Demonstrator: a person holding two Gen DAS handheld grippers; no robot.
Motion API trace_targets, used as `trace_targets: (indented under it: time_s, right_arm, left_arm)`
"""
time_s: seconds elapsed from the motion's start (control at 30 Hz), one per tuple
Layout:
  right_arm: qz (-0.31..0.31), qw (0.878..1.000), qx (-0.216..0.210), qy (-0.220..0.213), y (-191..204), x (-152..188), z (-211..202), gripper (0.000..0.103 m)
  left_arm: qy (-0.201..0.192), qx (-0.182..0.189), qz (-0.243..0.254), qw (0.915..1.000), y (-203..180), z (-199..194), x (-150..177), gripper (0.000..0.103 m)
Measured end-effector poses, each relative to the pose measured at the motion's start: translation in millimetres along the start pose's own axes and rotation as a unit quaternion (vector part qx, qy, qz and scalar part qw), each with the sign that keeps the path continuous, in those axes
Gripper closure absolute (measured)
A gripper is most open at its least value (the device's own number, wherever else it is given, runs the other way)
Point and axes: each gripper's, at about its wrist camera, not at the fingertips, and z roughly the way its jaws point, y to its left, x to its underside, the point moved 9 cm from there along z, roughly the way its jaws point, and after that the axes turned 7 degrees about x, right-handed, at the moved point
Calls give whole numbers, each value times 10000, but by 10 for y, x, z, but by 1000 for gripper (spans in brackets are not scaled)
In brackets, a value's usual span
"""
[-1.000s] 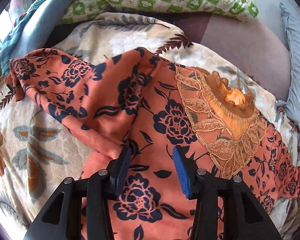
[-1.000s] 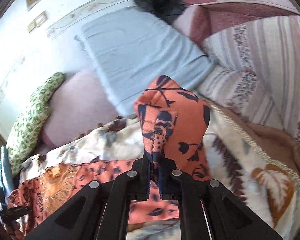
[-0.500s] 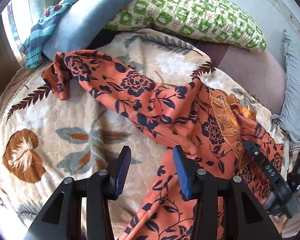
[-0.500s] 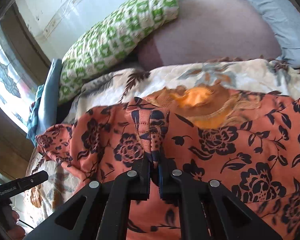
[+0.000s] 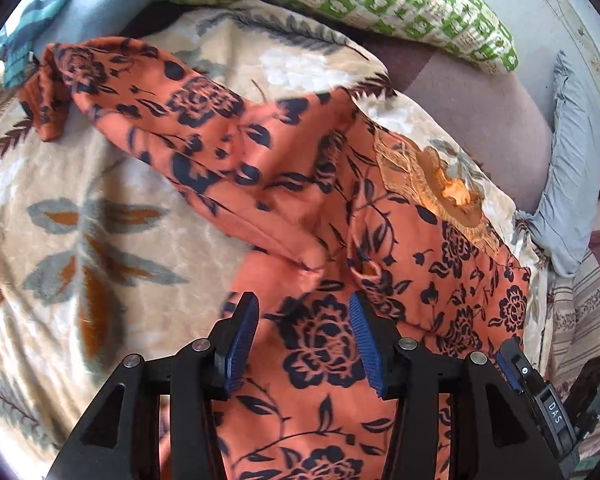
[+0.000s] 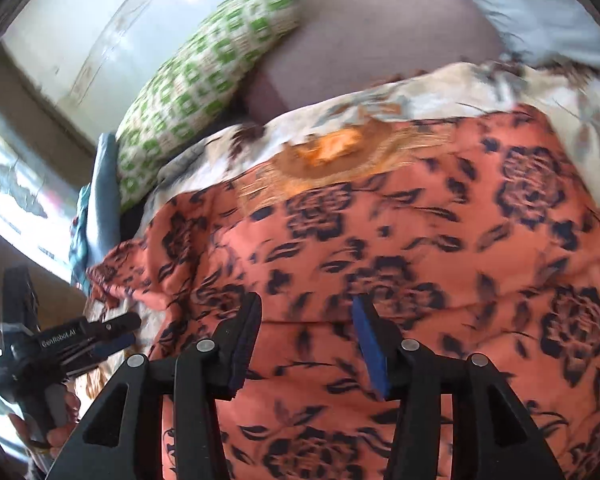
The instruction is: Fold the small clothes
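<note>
An orange garment with dark navy flowers (image 5: 324, 208) and a gold embroidered neckline (image 5: 432, 188) lies spread on a floral blanket (image 5: 80, 232). One sleeve (image 5: 112, 80) stretches to the far left. My left gripper (image 5: 304, 316) is open and empty, just above the garment's body. My right gripper (image 6: 306, 320) is open and empty over the same garment (image 6: 400, 248); its neckline (image 6: 332, 152) lies ahead. The left gripper also shows in the right wrist view (image 6: 112, 332) at the lower left.
A green-and-white checked pillow (image 5: 360, 4) lies at the bed's far side, with a grey-blue pillow (image 5: 572, 168) at right and blue cloth (image 5: 80, 4) at far left. A mauve cushion (image 6: 380, 52) sits behind the blanket. A window (image 6: 8, 200) is at left.
My right gripper has opened and let go of the fold of fabric it held; that part now lies flat. My left gripper moved closer over the garment's body.
</note>
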Motion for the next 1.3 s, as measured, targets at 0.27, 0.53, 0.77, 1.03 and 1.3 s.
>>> trace_targets:
  time_s: [0.27, 0.53, 0.77, 1.03, 1.3]
  right_arm:
    - [2006, 9794, -203, -111, -1435, -125, -154, 53]
    - [2660, 9602, -847, -100, -1469, -346, 190, 56]
    - [2474, 9592, -1291, -452, -1196, -572, -42, 98]
    - [2381, 9630, -1192, 409, -1021, 31, 331, 98]
    - [1798, 9754, -1014, 772, -918, 148, 200, 91]
  left_arm:
    - [445, 19, -339, 9984, -310, 766, -43, 56]
    - [280, 93, -609, 9977, -397, 999, -254, 53]
    - [-594, 242, -622, 9960, -483, 586, -652, 94]
    - [-594, -212, -687, 9956, -63, 622, -476, 94]
    - [-688, -152, -214, 9973, -103, 481, -418, 92]
